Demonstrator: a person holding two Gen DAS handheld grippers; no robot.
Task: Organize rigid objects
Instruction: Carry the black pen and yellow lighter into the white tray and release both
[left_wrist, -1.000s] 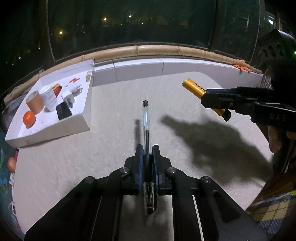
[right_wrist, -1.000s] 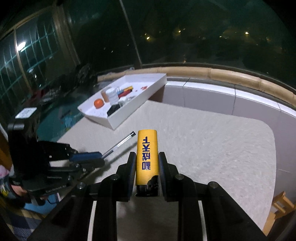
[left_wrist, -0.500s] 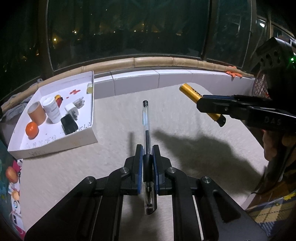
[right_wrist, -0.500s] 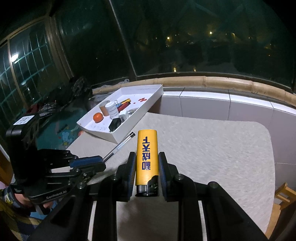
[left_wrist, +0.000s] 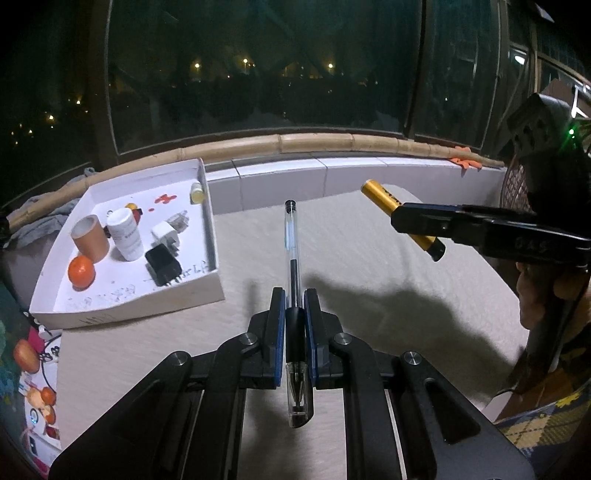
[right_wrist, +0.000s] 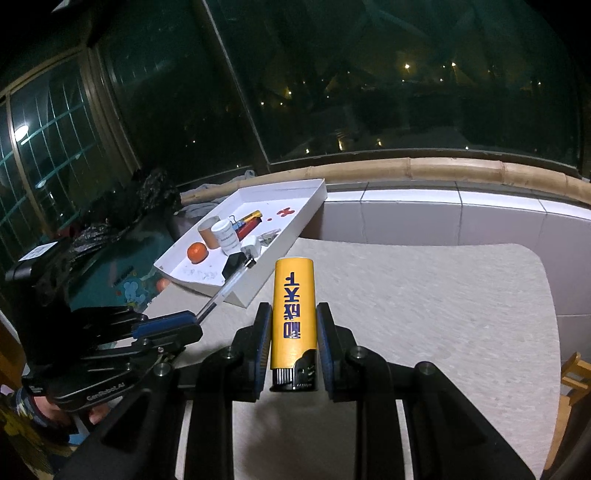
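Note:
My left gripper is shut on a clear pen with a black cap, held above the white table and pointing forward. My right gripper is shut on a yellow lighter with blue print, also held in the air; the lighter also shows in the left wrist view. A white tray stands at the left on the table and holds an orange, a cardboard roll, a white bottle, a black charger and a white plug. The pen tip hangs near the tray.
A white tiled ledge with a bamboo rail runs behind the table, under dark windows. A colourful mat lies beyond the table's left edge. A small wooden stool is at the far right.
Both grippers have moved forward and left, toward the tray, still holding the pen and the lighter. The tray looks larger and closer in both views.

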